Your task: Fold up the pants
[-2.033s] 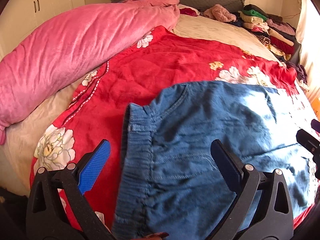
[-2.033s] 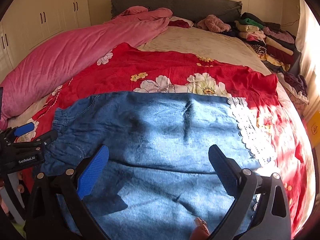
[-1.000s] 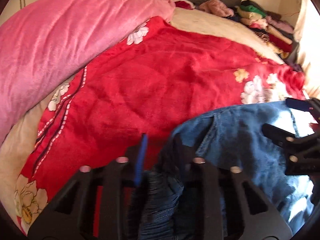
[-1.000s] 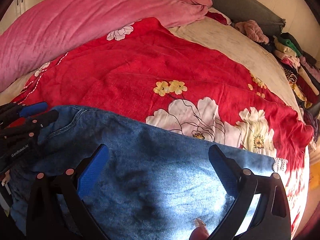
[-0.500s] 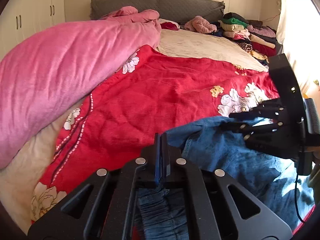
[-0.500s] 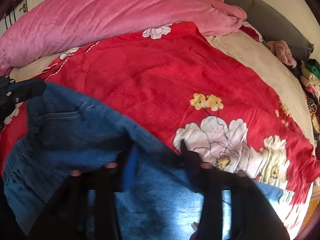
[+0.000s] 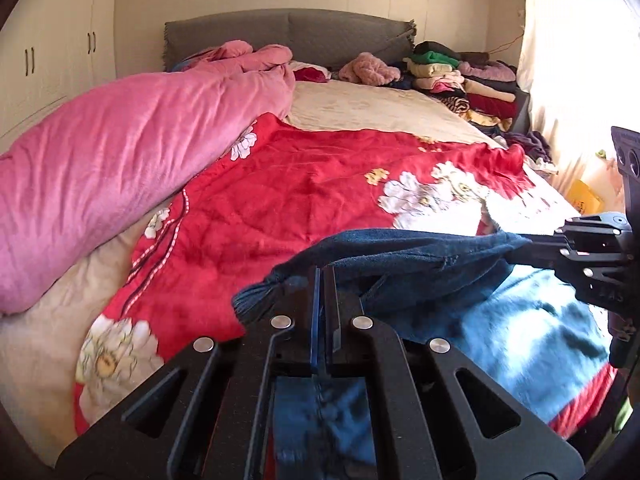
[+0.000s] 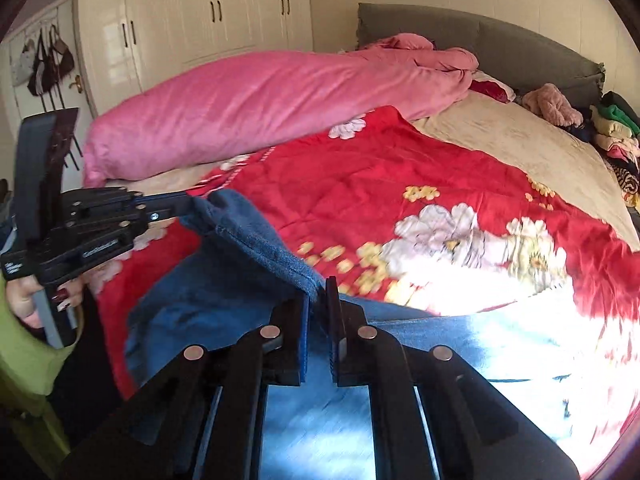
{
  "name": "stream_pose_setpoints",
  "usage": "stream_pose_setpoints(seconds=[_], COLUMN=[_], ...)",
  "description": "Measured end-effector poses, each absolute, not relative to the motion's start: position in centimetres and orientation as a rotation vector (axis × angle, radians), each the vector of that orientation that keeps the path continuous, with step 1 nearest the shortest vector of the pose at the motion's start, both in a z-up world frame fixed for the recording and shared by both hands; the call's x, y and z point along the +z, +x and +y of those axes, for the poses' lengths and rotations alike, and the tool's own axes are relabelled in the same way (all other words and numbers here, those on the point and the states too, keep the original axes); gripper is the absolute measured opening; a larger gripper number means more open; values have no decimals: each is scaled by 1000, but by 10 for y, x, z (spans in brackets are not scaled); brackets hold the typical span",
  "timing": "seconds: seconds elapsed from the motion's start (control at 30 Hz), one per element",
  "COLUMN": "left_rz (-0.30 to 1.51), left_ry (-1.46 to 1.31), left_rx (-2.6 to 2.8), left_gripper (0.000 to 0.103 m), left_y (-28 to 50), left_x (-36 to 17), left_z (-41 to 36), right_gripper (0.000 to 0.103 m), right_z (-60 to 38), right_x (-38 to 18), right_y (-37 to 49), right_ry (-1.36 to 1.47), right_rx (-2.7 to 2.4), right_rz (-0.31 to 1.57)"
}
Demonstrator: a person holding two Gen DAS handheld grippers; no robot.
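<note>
While clamped by both grippers (left gripper, right gripper) — pants lifted.

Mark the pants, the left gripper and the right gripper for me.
pants (image 7: 532, 320), left wrist view, sunlit denim lying on the bed.
left gripper (image 7: 323, 280), left wrist view, between the closed fingertips.
right gripper (image 8: 318, 292), right wrist view, between fingertips clamping the denim edge.

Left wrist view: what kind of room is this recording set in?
A home bedroom, most likely: a bed with a grey headboard, a white wardrobe along the wall, and stacked clothes beside the window.
</note>
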State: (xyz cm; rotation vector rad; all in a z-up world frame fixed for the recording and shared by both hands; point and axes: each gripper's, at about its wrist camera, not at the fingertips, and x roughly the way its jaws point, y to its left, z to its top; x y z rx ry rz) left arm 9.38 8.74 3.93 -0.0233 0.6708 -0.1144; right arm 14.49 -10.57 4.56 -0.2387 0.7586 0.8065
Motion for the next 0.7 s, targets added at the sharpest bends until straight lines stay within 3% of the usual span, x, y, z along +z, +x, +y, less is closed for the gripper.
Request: stream_pose_setpoints(seconds=[0.23,0.43,0.7], left_rz=[730,901,795], left_ry=[73,29,-15], left_rx=[-133,-127,-59], left_gripper=[0,0,0], left_y=[42,18,-12], left_x=[24,-19,26], left_z=[74,89,109], right_gripper=[7,7,7], right_z=[-110,-100,-97], right_x=[19,-13,-26], right_y=[73,42,19], right_ry=[-264,-292,-296], right_rx=[864,893,938], right_rz=[830,910,940])
